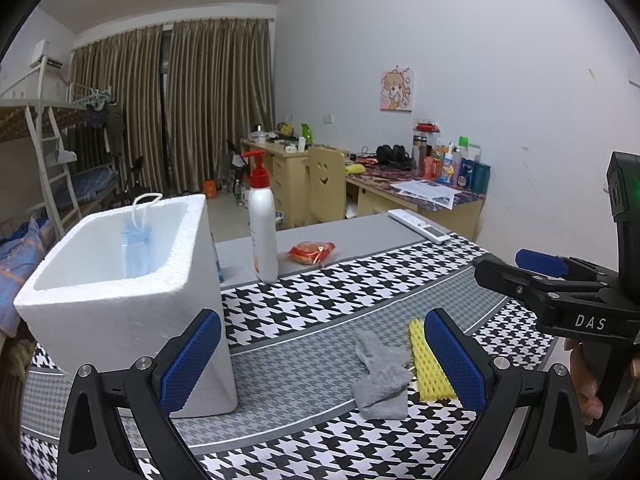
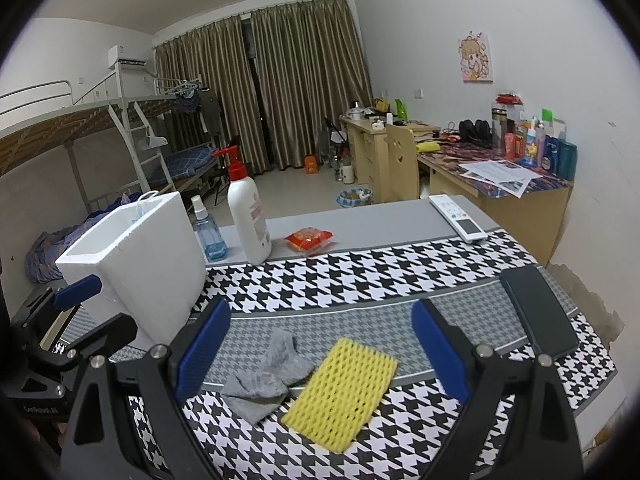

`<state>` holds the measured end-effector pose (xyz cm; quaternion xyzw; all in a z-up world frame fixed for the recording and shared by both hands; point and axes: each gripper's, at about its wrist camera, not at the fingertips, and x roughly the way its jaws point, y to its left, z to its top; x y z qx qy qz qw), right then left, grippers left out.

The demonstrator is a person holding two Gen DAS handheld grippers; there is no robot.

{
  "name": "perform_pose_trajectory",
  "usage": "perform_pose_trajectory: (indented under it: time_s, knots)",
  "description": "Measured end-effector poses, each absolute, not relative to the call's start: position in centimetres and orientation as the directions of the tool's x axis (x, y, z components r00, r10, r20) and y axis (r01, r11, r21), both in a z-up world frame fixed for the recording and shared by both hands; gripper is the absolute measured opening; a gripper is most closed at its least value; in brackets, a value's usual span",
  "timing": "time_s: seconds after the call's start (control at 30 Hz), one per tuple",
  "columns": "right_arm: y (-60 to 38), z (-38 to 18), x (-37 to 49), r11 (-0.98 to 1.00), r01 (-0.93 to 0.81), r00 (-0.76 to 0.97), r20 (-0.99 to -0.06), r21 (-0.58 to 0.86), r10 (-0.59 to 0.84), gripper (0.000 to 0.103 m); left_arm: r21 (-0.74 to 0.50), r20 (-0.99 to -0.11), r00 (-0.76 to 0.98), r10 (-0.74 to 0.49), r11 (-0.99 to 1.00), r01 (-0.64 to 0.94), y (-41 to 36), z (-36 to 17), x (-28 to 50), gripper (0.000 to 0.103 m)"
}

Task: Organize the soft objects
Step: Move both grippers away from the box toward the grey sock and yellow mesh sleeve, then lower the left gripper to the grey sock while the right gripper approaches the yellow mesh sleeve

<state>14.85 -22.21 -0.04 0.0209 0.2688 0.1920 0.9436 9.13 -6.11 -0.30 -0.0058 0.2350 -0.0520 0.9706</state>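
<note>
Left gripper (image 1: 322,354): spread wide, nothing held, raised over the cloth (image 1: 320,276). Right gripper (image 2: 320,354): spread wide, nothing held, above the mesh (image 2: 340,394).

Landmark: foam box (image 1: 120,300), upright on the cloth, open at the top.
- Inside the box: blue mask (image 1: 138,250), its white loop (image 1: 146,200) over the rim.
- Right of the box, on the cloth: grey sock (image 1: 380,376), crumpled.
- Right of the sock, touching it: yellow foam mesh, flat.
- Behind the box: blue spray bottle (image 2: 208,232).
- Behind and right of the box: white pump bottle (image 1: 262,224), then red packet (image 1: 310,252).
- Far right of the box: white remote (image 1: 418,226) at the back, dark phone (image 2: 538,314) nearer.
</note>
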Motion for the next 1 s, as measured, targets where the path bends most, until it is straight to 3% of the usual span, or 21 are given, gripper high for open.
perform_pose_trajectory:
  time_s: [1.0]
  knots:
    - [-24.1, -2.4, 15.3, 0.945, -0.298, 0.764, -0.559, 0.138, 0.322, 0.094, -0.044, -0.530, 0.836, -0.142, 0.989, 0.140, -8.3, -2.9, 11.5, 0.102]
